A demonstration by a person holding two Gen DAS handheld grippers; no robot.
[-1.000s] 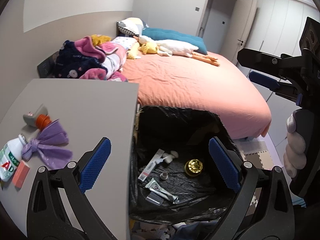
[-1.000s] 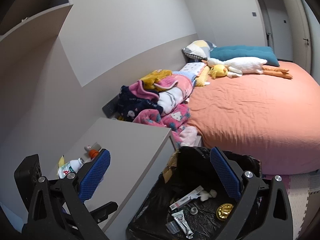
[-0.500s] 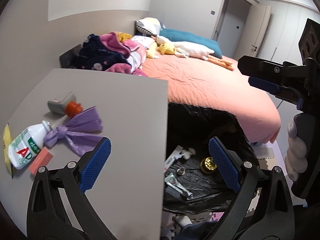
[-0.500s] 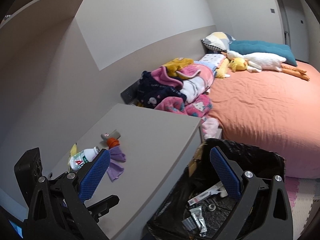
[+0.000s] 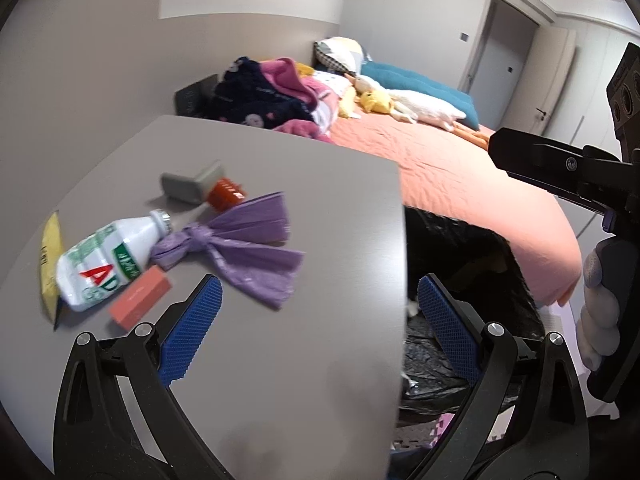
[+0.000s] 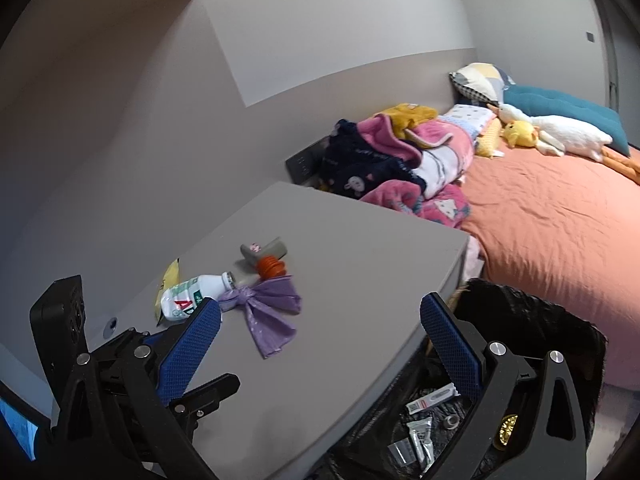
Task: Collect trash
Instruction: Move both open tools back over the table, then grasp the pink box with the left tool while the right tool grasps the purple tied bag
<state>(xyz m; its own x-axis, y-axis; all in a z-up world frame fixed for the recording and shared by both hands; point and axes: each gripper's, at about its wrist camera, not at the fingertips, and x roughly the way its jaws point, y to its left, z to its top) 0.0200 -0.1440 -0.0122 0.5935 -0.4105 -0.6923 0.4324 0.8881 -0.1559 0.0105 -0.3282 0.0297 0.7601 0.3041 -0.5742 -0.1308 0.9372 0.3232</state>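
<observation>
Trash (image 5: 240, 248) on the grey table (image 5: 320, 208) consists of a knotted purple bag (image 6: 268, 316), a white bottle with a green label (image 5: 104, 264) lying on its side, a salmon-pink block (image 5: 138, 300), a yellow wrapper (image 5: 50, 256) at the table's left edge, and a grey piece with an orange ribbed cap (image 5: 226, 194); all sit in a cluster toward the left half of the table, with the bottle neck touching the knot of the purple bag. The black-lined bin (image 6: 532, 336) stands against the table's right edge, beside the bed (image 6: 560, 232), and already holds tubes and small scraps. The left gripper (image 5: 316, 320) hovers above the table's near right part with its blue pads (image 5: 190, 328) spread wide and nothing between them; the right gripper (image 6: 320, 344) is likewise released and empty, straddling the table's right edge. The step in hand appears to be the approach to the next item. Select the purple bag first, as it lies nearest and clear on its right side. Align the pads across the knot, the firmest part, not the loose flared ends, which would likely slip. Descend until the pads bracket the knot just above the table surface, then close. Avoid nudging the bottle, which would probably roll toward the table's left edge
</observation>
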